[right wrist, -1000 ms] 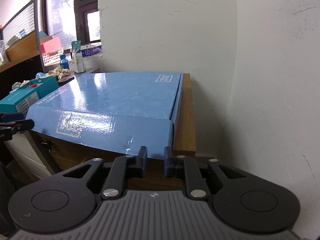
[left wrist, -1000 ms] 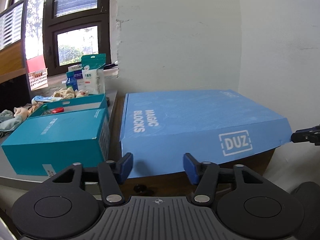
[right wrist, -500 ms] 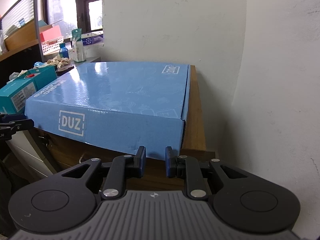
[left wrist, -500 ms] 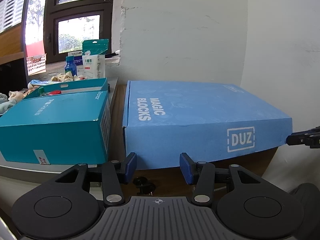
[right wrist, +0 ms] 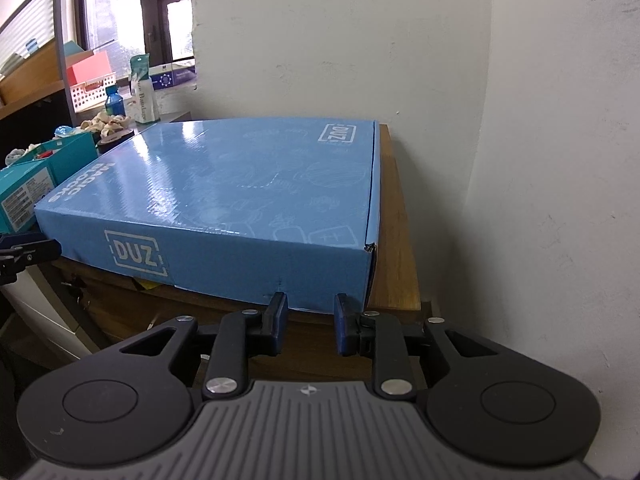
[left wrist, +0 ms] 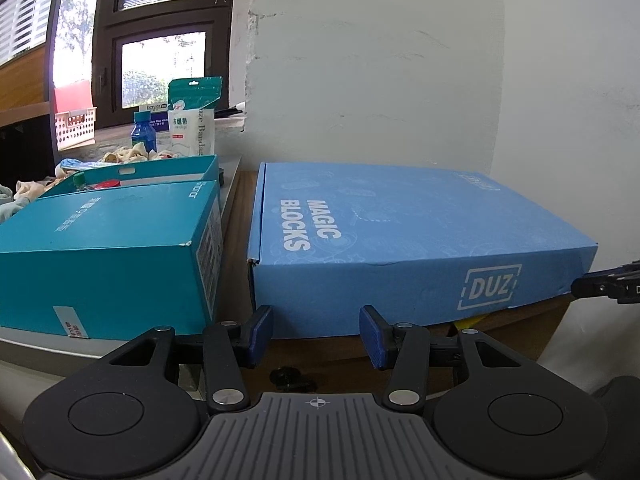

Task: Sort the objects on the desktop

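Note:
A flat blue "MAGIC BLOCKS / DUZ" box [left wrist: 400, 240] lies closed on a wooden cabinet top [right wrist: 394, 240] in the wall corner; it also shows in the right wrist view [right wrist: 248, 196]. My left gripper [left wrist: 316, 330] is open and empty, just in front of the box's near left side. My right gripper [right wrist: 308, 322] is open and empty, just in front of the box's near right corner. Each gripper's tip shows at the edge of the other's view.
A teal box [left wrist: 108, 256] stands left of the blue box, with an open teal box [left wrist: 148, 170] holding small items behind it. Further back are a blue bottle [left wrist: 143, 132], a bandage pack [left wrist: 192, 120] and a basket [left wrist: 75, 126]. White walls close off back and right.
The blue box's front has dropped from raised to lying flat on the cabinet. The right gripper has opened wider. Both grippers have shifted slightly relative to the box.

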Action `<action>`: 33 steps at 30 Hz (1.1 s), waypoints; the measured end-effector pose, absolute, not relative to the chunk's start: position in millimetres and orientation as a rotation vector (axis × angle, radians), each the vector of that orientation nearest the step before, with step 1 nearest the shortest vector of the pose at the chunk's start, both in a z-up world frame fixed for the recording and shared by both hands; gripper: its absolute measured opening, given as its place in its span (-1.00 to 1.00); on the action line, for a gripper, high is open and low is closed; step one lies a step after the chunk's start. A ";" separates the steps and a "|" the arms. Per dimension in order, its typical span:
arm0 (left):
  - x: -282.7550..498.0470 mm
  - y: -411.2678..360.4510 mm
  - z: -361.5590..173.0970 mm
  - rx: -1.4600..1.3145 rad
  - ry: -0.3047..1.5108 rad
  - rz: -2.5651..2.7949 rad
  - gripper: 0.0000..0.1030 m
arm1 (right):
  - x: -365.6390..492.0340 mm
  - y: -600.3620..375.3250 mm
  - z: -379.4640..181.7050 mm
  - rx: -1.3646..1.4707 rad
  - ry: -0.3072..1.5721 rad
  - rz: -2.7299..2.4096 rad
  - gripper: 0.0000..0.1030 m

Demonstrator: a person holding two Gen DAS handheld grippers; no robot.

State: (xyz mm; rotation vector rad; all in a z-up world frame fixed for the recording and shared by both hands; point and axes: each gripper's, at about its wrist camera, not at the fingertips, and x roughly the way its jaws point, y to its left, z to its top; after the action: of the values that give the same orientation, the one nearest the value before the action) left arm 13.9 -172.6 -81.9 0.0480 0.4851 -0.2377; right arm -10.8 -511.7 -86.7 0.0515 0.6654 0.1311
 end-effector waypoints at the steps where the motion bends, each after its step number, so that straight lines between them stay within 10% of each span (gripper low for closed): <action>1: 14.1 -174.9 -82.1 0.061 0.483 -0.231 0.00 | -9.7 -511.7 -87.1 0.050 0.666 0.131 -0.45; 33: -7.8 -173.3 -53.8 0.068 0.430 -0.229 0.37 | -31.0 -500.9 -70.0 0.055 0.677 0.171 0.02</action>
State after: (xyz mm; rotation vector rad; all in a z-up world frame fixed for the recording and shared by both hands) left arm -7.8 -173.3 -53.8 0.0680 0.4298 -0.2288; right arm -31.0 -500.9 -70.0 0.0553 0.6771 0.1711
